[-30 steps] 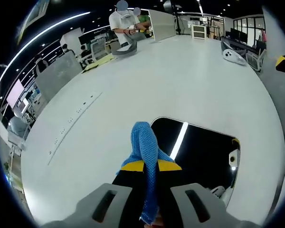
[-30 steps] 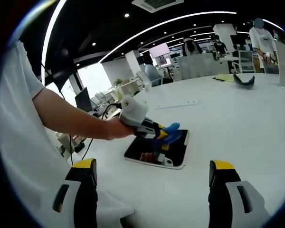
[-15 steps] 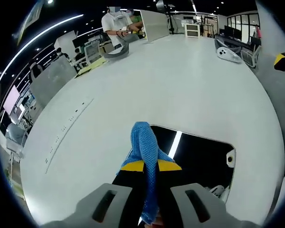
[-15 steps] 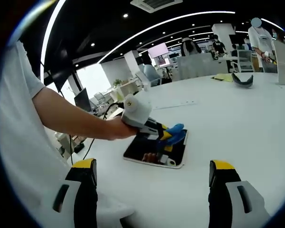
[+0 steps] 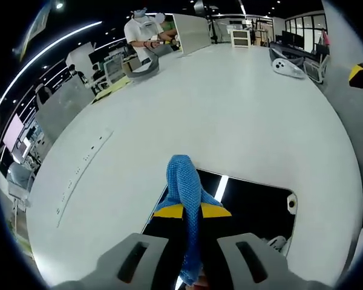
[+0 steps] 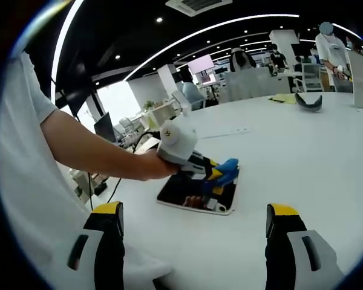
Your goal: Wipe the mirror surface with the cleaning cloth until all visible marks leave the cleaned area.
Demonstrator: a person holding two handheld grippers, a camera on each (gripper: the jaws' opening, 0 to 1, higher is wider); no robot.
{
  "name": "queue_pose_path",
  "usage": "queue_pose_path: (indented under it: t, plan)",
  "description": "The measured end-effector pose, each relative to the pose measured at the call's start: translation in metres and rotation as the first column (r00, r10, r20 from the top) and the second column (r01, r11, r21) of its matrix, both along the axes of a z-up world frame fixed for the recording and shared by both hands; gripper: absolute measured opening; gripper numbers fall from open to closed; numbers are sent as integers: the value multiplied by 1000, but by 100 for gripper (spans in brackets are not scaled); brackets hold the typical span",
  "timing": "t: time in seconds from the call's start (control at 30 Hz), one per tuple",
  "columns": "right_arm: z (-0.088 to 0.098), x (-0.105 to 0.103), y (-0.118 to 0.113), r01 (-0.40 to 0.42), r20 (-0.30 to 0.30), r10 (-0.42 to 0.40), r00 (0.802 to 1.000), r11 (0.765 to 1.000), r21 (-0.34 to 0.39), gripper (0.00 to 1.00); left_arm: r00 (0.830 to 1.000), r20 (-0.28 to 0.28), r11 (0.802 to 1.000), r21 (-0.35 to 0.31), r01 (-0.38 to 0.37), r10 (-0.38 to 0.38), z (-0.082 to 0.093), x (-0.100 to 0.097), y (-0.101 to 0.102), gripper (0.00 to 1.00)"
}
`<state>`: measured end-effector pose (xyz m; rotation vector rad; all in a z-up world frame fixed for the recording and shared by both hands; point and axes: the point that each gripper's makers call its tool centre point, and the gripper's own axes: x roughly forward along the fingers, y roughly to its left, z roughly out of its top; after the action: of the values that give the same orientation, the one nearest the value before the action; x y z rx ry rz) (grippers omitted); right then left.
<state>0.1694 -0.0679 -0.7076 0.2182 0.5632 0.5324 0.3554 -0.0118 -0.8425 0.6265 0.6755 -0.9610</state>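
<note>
Left tool point(image 5: 192, 212) was clamped tight on the blue cloth point(image 5: 184, 184), cloth bunched up between its yellow-tipped jaws and poking out past them; right gripper view showed the same tool point(image 6: 215, 175) over the mirror, cloth point(image 6: 227, 167) at the far edge; contact with the glass could not be told. Mirror point(image 5: 254, 208) lay flat on the white table point(image 5: 230, 109), dark, reflecting a ceiling light strip; in the right gripper view the mirror point(image 6: 184, 192) sat just below the person's hand point(image 6: 146, 164). Right tool point(image 6: 193, 226) was spread wide, holding nothing, well apart from the mirror; marks on the glass too small to judge.

Risks, as judgement: the cloth is a narrow wad, so hard jaw tips could scrape the glass if the tool tilts down; nothing pins the mirror, so a push stroke might slide it across the smooth table; strokes held to one edge would leave marks elsewhere.
</note>
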Motion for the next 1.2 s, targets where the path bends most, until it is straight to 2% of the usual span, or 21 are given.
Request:
queue_pose_path:
  t: [1.2]
  plan:
    - [-2, 1, -6, 21, -13, -21, 1000, 1000, 16, 98, 998, -7, 998, -18, 61, -61, 0, -9, -32, 5]
